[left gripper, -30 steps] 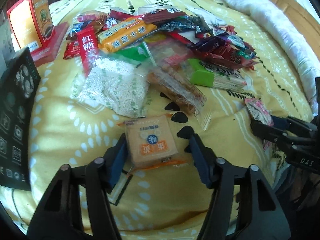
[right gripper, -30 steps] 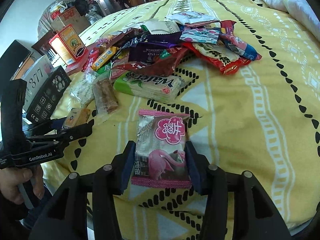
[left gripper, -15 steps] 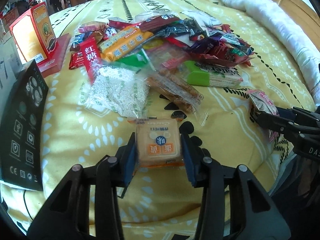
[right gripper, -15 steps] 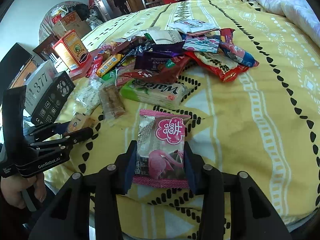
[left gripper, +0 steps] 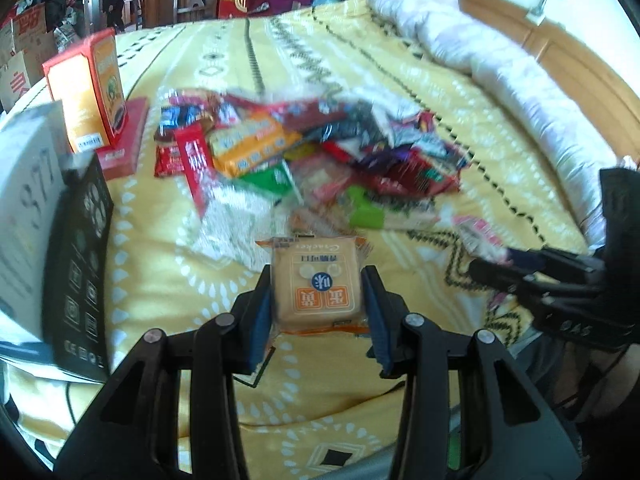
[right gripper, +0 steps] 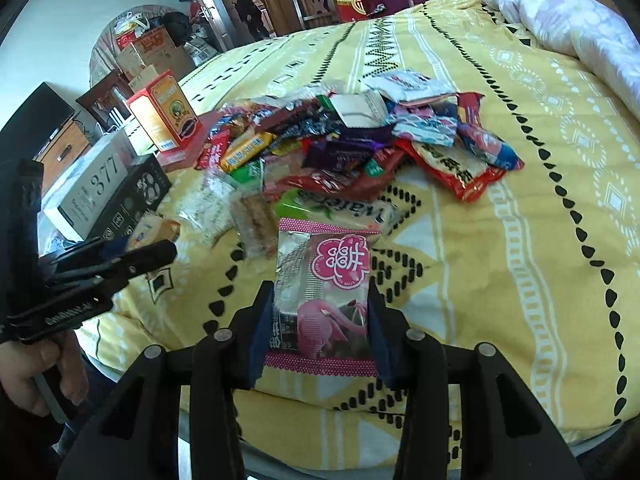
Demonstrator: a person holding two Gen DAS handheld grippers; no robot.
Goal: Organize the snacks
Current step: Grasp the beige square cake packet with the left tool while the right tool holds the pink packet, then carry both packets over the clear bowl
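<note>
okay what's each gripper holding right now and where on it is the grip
The left gripper holds an orange cracker packet by its two side edges. The right gripper holds a pink flamingo snack packet by the side edges of its lower half.

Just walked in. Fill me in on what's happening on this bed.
A person is sorting snacks with a handheld gripper in each hand. The left gripper is shut on an orange cracker pack, and the right gripper is shut on a pink flamingo packet. Most snacks sit in a mixed snack pile on the yellow bedspread, beside some boxes.
</note>
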